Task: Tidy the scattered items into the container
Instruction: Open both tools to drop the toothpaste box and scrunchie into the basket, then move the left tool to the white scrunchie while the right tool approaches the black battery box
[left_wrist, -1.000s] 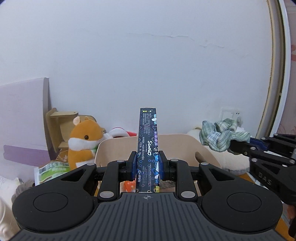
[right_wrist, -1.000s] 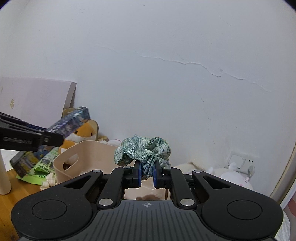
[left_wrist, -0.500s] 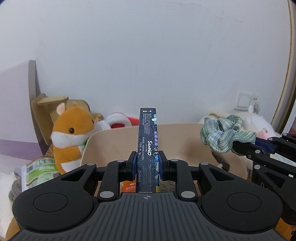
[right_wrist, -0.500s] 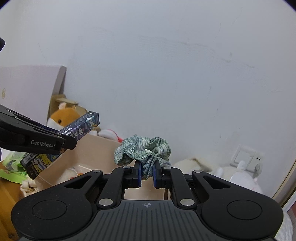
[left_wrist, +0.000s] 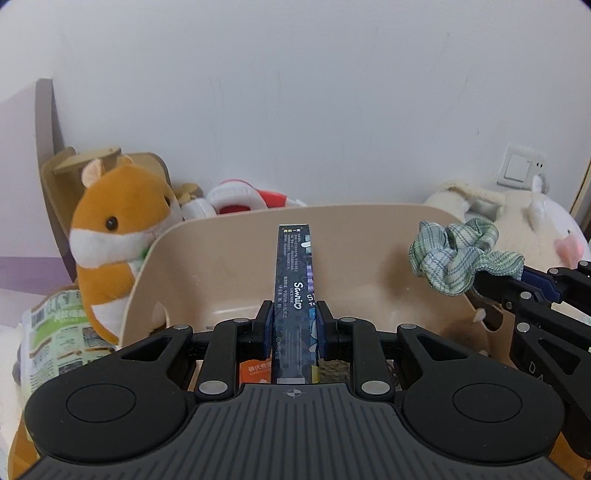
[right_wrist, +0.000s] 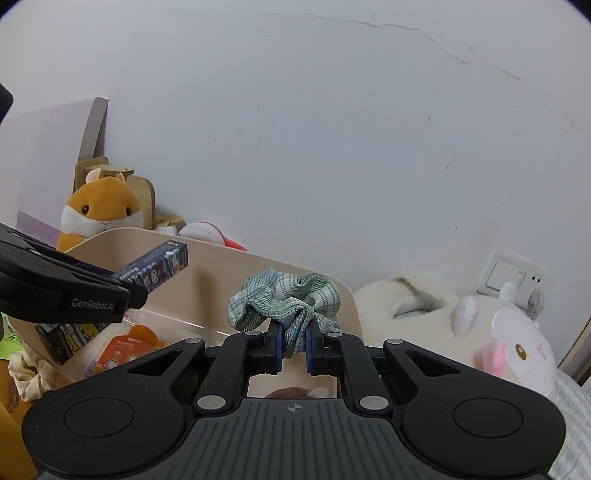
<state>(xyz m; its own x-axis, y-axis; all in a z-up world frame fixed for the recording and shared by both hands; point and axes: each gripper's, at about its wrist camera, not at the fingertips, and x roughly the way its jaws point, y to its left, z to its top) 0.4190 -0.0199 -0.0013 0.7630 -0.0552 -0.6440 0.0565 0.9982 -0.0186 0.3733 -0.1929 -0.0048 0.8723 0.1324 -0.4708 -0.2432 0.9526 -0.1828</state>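
Observation:
My left gripper (left_wrist: 294, 325) is shut on a long dark blue printed box (left_wrist: 294, 280) and holds it over the open beige bin (left_wrist: 229, 236). The box also shows in the right wrist view (right_wrist: 155, 271), above the bin (right_wrist: 207, 258). My right gripper (right_wrist: 293, 349) is shut on a green plaid scrunchie (right_wrist: 286, 301), just over the bin's right side; it shows in the left wrist view (left_wrist: 458, 258) too. An orange packet (right_wrist: 129, 345) lies inside the bin.
An orange hamster plush (left_wrist: 114, 236) stands left of the bin beside a green printed bag (left_wrist: 59, 332). A red and white item (left_wrist: 240, 197) lies behind the bin. A white plush (right_wrist: 480, 332) lies to the right below a wall socket (right_wrist: 513, 280).
Both grippers have moved forward and down toward the bin with their loads. The bin now fills more of both views and its inside shows.

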